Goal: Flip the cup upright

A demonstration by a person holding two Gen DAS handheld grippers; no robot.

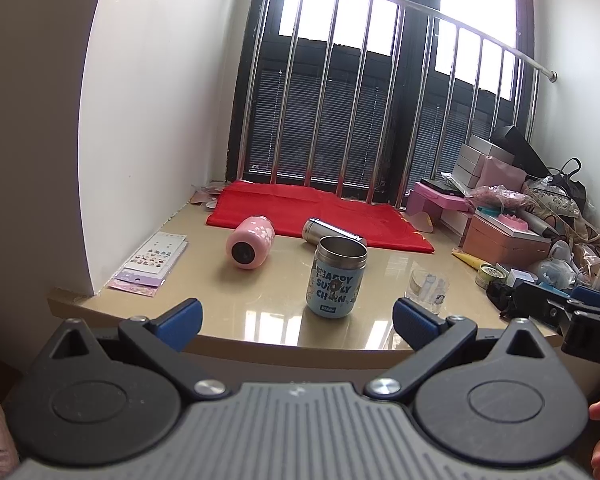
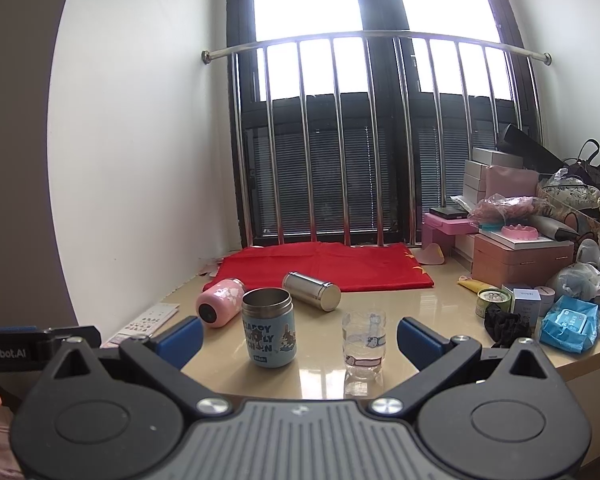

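A blue printed steel cup (image 1: 337, 278) (image 2: 269, 327) stands upright, mouth up, near the counter's front edge. A pink cup (image 1: 250, 247) (image 2: 220, 306) lies on its side behind it to the left, its base toward me. A plain steel cup (image 1: 332, 234) (image 2: 312, 290) lies on its side by the red cloth. A clear glass (image 1: 428, 286) (image 2: 363, 340) stands upright to the right. My left gripper (image 1: 297, 322) is open and empty, just short of the counter edge. My right gripper (image 2: 300, 340) is open and empty, the blue cup and glass ahead between its fingers.
A red cloth (image 1: 320, 216) (image 2: 324, 266) lies at the back under the window railing. Sticker sheets (image 1: 152, 260) lie at the left by the wall. Boxes, bags and small packs (image 2: 540, 264) crowd the right side. The beige counter (image 2: 420, 304) has a curved front edge.
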